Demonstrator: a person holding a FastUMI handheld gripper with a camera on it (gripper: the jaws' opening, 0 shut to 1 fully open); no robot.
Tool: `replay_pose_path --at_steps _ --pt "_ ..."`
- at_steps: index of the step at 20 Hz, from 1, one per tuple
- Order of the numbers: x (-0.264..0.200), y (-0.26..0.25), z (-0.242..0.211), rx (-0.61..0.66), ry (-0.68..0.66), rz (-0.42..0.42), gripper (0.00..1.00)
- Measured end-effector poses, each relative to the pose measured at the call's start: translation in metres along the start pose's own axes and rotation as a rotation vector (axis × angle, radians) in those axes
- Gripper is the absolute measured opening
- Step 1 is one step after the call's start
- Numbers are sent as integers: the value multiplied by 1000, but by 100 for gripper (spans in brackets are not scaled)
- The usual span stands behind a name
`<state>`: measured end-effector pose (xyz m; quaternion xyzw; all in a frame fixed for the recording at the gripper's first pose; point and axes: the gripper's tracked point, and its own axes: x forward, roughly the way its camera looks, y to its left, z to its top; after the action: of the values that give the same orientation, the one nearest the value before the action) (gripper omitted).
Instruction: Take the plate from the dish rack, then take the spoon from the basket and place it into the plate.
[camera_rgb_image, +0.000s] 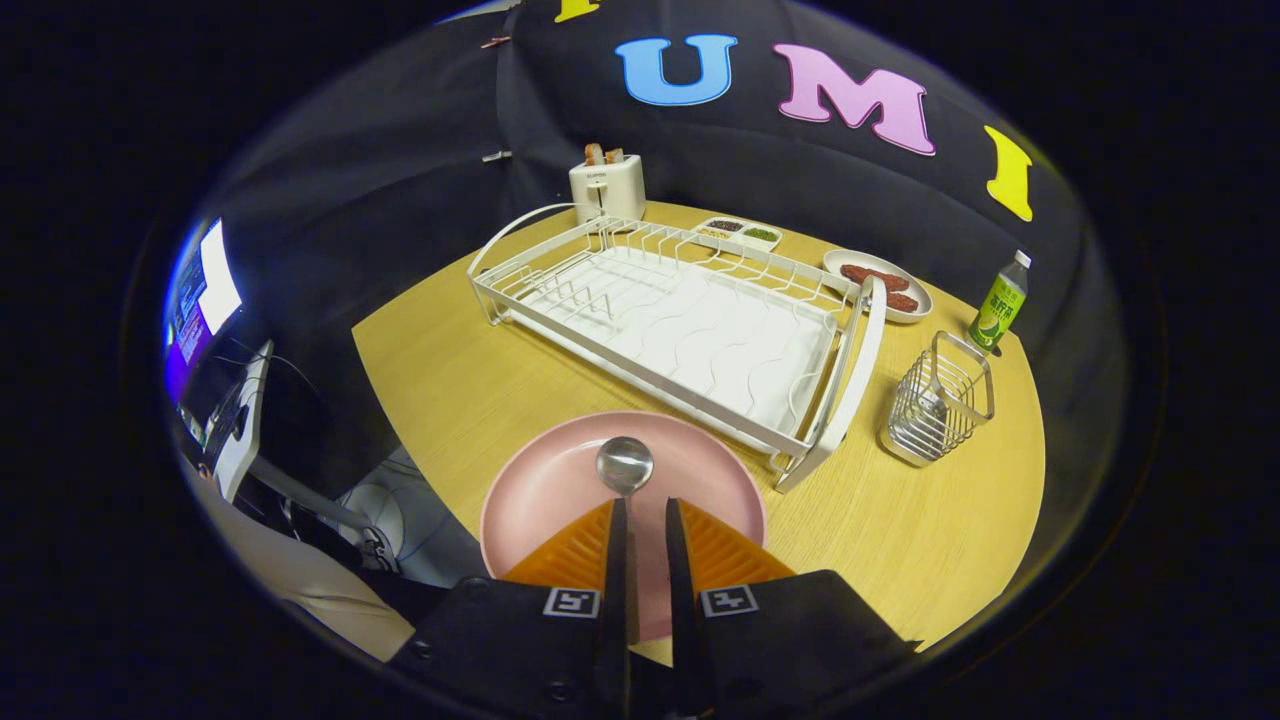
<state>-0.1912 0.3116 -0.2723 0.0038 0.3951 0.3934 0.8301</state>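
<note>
Black cloth walled the booth behind a light wooden tabletop (480, 390) that carried everything. A pink round plate (545, 490) lay flat near the tabletop's front edge, at six o'clock from the white dish rack (680, 330), whose near corner almost met the plate's rim. A metal spoon (625, 466) showed its shiny round bowl above the plate's middle, just ahead of the fingertips at twelve o'clock, with its handle running back between them. The gripper (645, 520) had its fingers drawn close together with a thin gap, and they seemed to pinch the spoon's handle, though the contact itself was hard to make out. A wire basket (940, 400) stood at two o'clock from the plate, beside the rack's end, with a green bottle (998, 302) beyond it. At the far edge stood a toaster (607, 185), a small divided tray (740, 232) and a dish of food (880, 280). Bare wood lay open at nine o'clock and at four o'clock of the plate.
</note>
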Motion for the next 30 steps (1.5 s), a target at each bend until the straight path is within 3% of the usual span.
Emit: replay_pose_path --at_steps 2,5,9,11,13,17,22,30 --pt "-2 0 6 7 -10 -4 25" --pt "-7 -2 17 12 -23 -11 63" --pt "-26 -13 60 27 -105 -43 86" --pt "-41 -26 93 16 -178 -85 92" --pt "-59 -39 128 -11 -265 -124 97" --pt "-91 -56 185 -65 -421 -174 97" --pt "-128 -67 232 -23 -524 -165 97" --pt "-158 -113 238 -7 -567 -228 98"
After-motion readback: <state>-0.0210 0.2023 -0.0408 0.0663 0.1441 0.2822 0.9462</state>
